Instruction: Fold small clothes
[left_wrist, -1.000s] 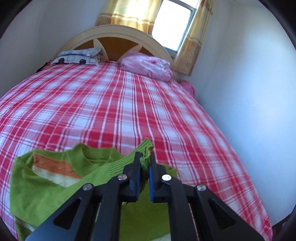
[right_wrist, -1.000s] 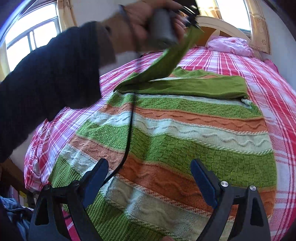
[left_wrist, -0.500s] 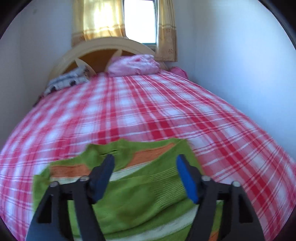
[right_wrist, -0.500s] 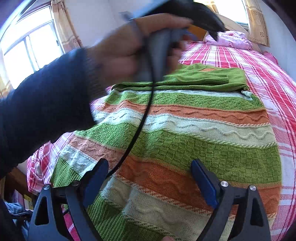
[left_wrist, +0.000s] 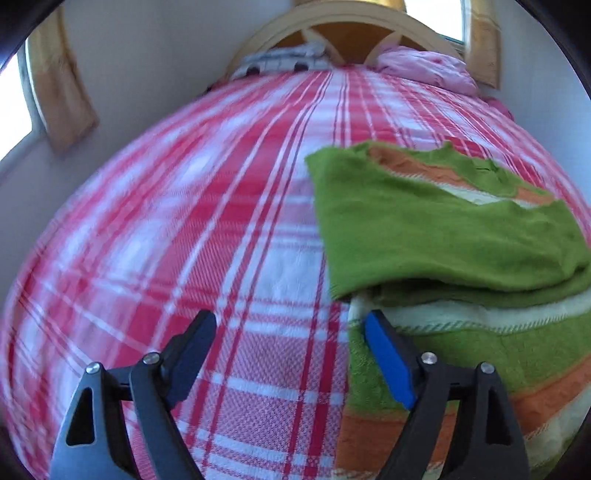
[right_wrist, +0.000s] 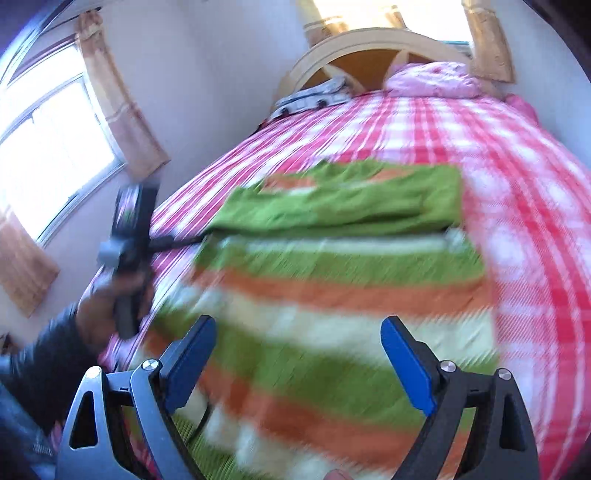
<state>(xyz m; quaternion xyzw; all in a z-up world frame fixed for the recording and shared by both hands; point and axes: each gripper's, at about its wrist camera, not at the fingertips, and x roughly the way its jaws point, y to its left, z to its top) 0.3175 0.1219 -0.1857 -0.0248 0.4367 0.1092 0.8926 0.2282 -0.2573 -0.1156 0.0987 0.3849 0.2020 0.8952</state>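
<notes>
The striped sweater (left_wrist: 461, 332) is lying on the plaid bed (left_wrist: 184, 221), sleeve folded across. The left gripper (left_wrist: 291, 354) is opening, empty, at its left edge; the right gripper (right_wrist: 297, 354), wide and empty, is probably hovering over the hem

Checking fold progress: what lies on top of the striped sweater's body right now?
A plain green sleeve lies folded across the upper part of the striped sweater, just below the collar. It hides the stripes beneath it. Neither gripper rests on the knit.
</notes>
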